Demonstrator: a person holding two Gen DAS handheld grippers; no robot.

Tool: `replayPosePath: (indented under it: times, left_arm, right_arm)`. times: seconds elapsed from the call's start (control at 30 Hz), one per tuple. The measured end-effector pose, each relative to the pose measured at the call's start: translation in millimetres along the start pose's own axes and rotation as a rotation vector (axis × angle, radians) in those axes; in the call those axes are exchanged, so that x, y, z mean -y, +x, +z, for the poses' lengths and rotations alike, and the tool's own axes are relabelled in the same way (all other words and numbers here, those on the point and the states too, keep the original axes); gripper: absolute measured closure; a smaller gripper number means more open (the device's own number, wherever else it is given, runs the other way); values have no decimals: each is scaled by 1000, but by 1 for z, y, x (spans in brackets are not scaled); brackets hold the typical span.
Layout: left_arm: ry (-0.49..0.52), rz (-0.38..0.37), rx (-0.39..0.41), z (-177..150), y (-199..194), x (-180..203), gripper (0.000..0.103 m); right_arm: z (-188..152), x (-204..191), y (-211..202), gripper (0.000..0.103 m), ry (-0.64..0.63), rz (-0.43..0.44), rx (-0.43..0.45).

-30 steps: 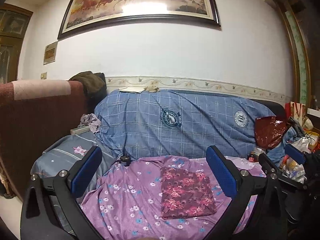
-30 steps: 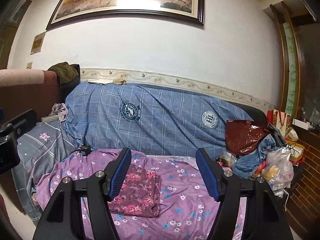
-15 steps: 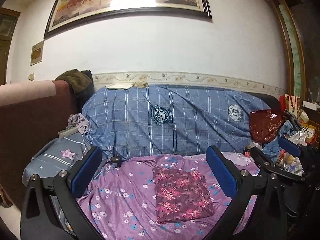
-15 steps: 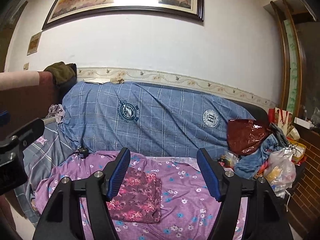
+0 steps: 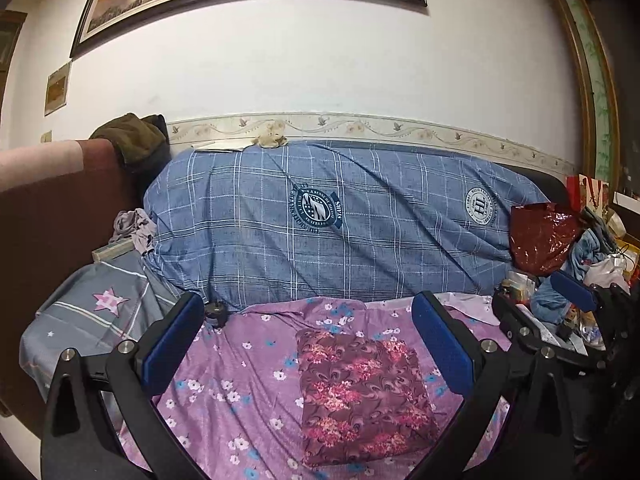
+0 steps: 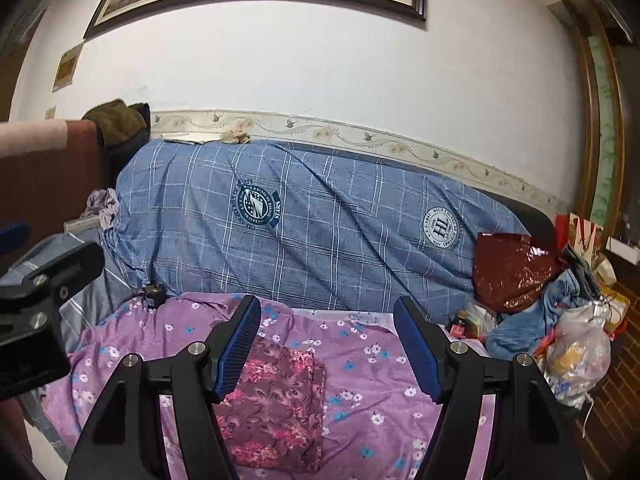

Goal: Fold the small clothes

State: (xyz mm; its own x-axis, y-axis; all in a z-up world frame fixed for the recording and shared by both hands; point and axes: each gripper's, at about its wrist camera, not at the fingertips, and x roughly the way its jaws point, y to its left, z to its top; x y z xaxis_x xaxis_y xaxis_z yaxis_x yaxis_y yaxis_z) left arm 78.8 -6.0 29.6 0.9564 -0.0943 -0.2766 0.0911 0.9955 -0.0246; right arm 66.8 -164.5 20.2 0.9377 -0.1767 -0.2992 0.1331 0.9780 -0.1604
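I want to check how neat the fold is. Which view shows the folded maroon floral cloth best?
The left wrist view: the folded maroon floral cloth lies whole and unobstructed. In the right wrist view, a finger of the right hand-held gripper covers its left edge.

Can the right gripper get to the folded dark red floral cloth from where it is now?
Probably yes. The right gripper is open and empty, and the folded floral cloth lies flat on the purple sheet just below its left finger, with nothing on top of it.
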Motion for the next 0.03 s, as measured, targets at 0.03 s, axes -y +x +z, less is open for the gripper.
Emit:
replayPosePath:
  times: [0.03]
  left_arm:
    - [3, -10, 4, 0, 4, 0, 0]
  right_arm:
    - [0, -2, 5, 32, -5, -1, -4]
